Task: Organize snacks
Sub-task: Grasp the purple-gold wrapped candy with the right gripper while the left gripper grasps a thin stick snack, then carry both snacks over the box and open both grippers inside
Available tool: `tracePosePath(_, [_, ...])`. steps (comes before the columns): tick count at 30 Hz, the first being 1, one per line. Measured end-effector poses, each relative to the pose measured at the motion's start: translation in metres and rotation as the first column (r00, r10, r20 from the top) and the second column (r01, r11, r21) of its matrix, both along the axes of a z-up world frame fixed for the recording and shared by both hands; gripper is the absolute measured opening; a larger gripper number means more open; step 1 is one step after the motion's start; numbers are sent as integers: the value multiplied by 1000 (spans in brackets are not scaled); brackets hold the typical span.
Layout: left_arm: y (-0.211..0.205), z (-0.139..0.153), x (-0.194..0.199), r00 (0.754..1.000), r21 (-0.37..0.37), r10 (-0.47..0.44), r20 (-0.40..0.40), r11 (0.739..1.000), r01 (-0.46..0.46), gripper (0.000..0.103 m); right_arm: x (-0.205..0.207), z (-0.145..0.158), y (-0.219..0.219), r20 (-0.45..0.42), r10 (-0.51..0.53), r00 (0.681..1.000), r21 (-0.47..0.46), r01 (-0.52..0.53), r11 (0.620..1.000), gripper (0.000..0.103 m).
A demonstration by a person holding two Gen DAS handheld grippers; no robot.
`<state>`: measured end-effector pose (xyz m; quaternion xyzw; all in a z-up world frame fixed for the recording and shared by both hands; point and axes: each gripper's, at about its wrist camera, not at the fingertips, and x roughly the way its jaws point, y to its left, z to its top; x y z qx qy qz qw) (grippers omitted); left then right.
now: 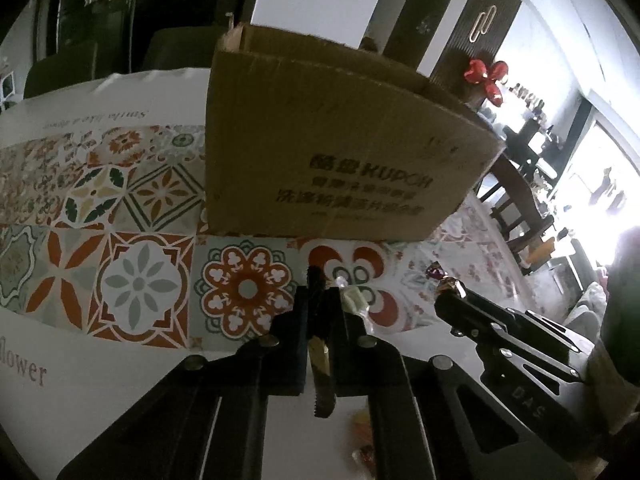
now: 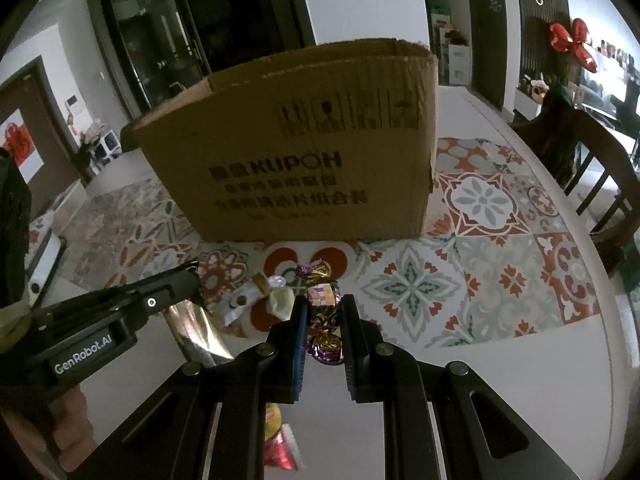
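Right tool [image 2: 323,322]: my jaws close on purple candy [image 2: 323,320], light, crinkly, slippery; grip mid-body.
Left tool [image 1: 322,300]: pinches gold wrapper [image 1: 320,360] edge.

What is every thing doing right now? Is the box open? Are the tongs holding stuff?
Brown cardboard box: upright on the table, top open.
Left tongs: shut on a gold foil snack packet.
Right tongs: shut on a purple-and-gold wrapped candy.
Long white snack packet: lying loose on the table, not held.
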<state>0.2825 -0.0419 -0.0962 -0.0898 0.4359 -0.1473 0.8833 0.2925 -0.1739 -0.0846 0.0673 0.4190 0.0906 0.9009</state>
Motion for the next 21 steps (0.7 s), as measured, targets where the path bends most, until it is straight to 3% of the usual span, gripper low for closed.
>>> tracePosePath(8, [1,25,-16,999,-24,-7,51,1000,9,9,-17,24,1,55,6,998,8,-6,1000,17])
tracePosePath(21, [5,98,-21,972,-25,-22,235,999,29,9,-20,80,5,196,16,981,14,-19,1000,17])
